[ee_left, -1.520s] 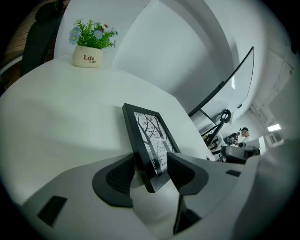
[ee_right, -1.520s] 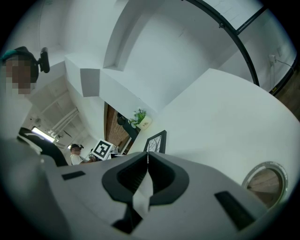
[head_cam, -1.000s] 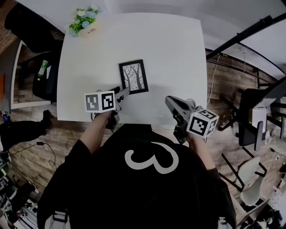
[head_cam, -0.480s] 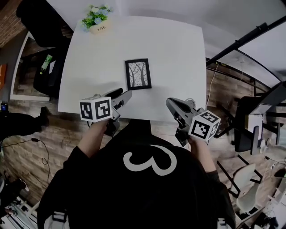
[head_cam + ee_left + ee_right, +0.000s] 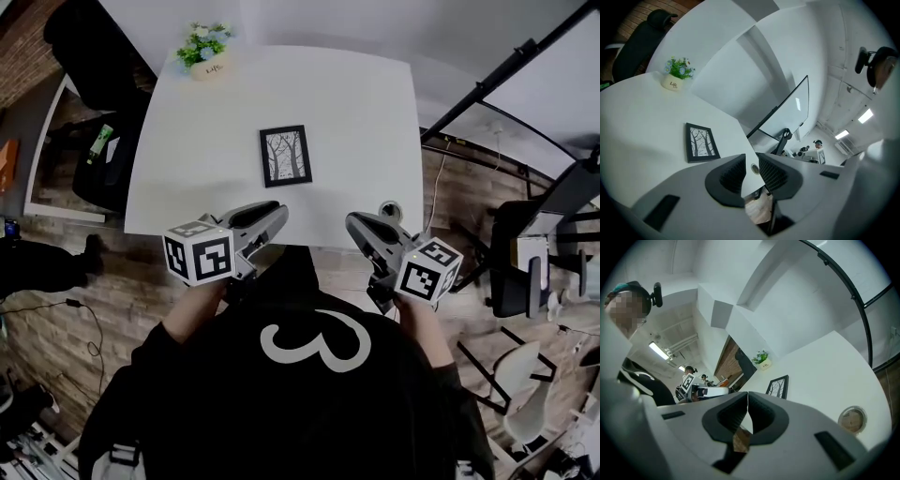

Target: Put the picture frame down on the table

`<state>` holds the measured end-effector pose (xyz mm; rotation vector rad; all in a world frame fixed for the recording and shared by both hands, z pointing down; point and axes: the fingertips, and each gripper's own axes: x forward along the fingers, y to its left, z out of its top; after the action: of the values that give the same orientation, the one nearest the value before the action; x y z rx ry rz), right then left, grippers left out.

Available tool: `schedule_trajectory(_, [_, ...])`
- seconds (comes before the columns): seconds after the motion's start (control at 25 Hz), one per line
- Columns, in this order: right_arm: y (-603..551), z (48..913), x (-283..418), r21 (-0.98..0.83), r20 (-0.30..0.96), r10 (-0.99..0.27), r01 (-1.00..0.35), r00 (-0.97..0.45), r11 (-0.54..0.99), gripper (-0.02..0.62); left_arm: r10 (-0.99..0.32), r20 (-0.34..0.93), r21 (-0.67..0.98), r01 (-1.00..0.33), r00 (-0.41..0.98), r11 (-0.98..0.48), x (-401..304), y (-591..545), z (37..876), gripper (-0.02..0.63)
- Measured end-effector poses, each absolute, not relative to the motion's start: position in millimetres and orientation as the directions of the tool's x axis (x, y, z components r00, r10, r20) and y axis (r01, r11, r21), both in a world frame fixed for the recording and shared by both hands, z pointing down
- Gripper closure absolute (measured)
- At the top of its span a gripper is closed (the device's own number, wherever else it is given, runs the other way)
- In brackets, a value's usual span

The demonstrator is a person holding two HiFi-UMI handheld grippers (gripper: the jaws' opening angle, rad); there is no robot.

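The picture frame, black-rimmed with a drawing of bare trees, lies flat on the white table, apart from both grippers. It also shows in the left gripper view, the frame ahead to the left, and in the right gripper view, the frame just beyond the jaws. My left gripper hovers over the table's near edge; its jaws have just been closing, a narrow gap remains and nothing is between them. My right gripper is held off the near right edge, its tips touching and empty.
A small pot of flowers stands at the table's far left corner. A round cable hole sits near the front right edge. A black chair stands to the left and black stand legs to the right.
Both grippers have drawn back from the frame toward the person and risen. The left jaws have narrowed. The frame has stayed flat on the table.
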<state>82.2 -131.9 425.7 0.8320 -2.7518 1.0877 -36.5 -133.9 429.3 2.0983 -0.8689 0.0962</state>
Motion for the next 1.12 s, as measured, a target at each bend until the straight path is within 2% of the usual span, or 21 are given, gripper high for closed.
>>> schedule_trajectory(0.36, [-111.0,412.8,75.4,-0.578,0.233,-0.448,-0.494,-0.863,0.65,0.572,-0.495,0.306,0.647,-0.559,0.813,-0.518,-16.8,-105.2,409.7,0.577])
schedule_trajectory(1.12, [-100.7,417.2,77.1,-0.552,0.238,-0.449,-0.501,-0.861,0.667,0.572,-0.479,0.298,0.617,-0.55,0.826,-0.563,-3.3,-97.5,406.3,0.589])
